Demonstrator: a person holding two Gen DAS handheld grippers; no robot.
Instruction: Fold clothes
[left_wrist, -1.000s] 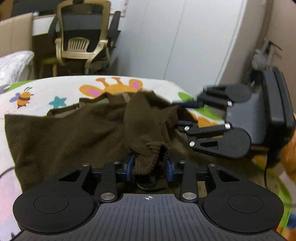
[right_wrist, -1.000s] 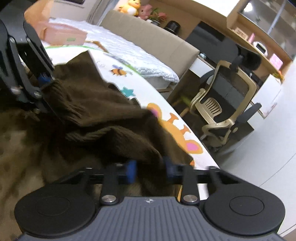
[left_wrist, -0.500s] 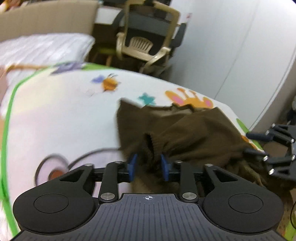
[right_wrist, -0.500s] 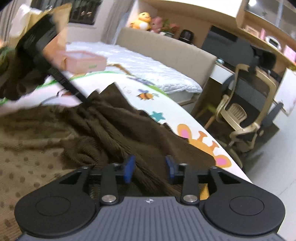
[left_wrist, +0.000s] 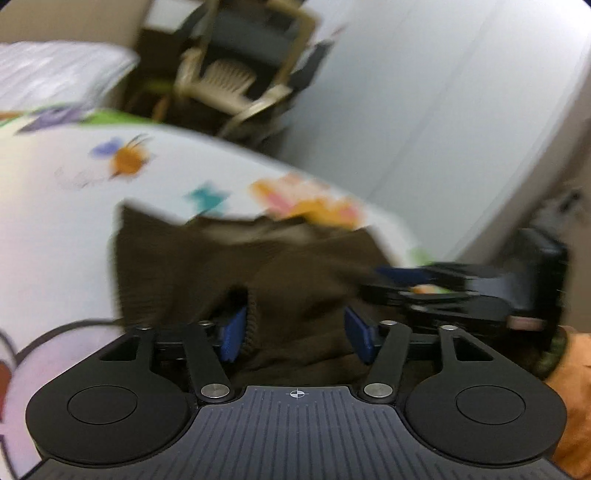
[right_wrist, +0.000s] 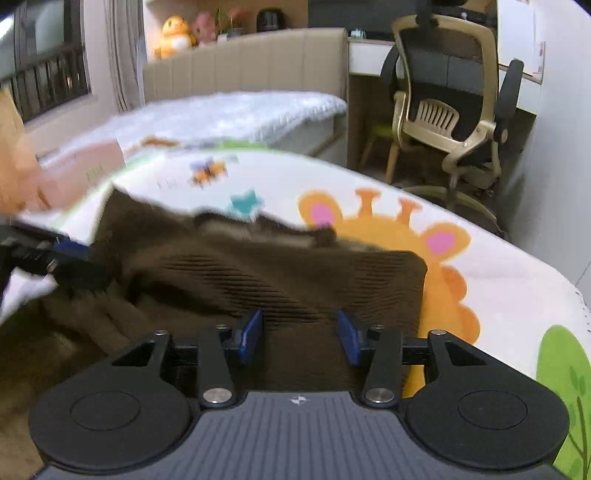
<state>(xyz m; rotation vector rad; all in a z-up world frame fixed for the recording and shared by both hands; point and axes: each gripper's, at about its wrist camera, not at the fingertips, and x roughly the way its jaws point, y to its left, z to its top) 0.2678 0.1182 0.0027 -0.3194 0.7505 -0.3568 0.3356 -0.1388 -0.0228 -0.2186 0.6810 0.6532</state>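
A dark brown ribbed sweater lies on a cartoon-print mat, its sleeves laid over its body. My left gripper hovers low over a bunched sleeve. Its jaws are opening: the ribbed cuff sits by the left pad, and the pads are not pressing the cloth. In the right wrist view the sweater is flatter. My right gripper is also opening, its blue pads standing apart over the cloth with nothing pinched. Each gripper shows in the other's view: the right gripper, blurred, and the left gripper.
The mat ends at a rounded far edge, with an office chair on the floor beyond it. A bed with a white quilt and a pink box lie to the left. Orange cloth lies near my left gripper.
Both grippers were shut on the sweater's sleeves and now stand apart, with the sleeves dropped onto the body. Both have swung sideways and rolled, and the left view is now blurred.
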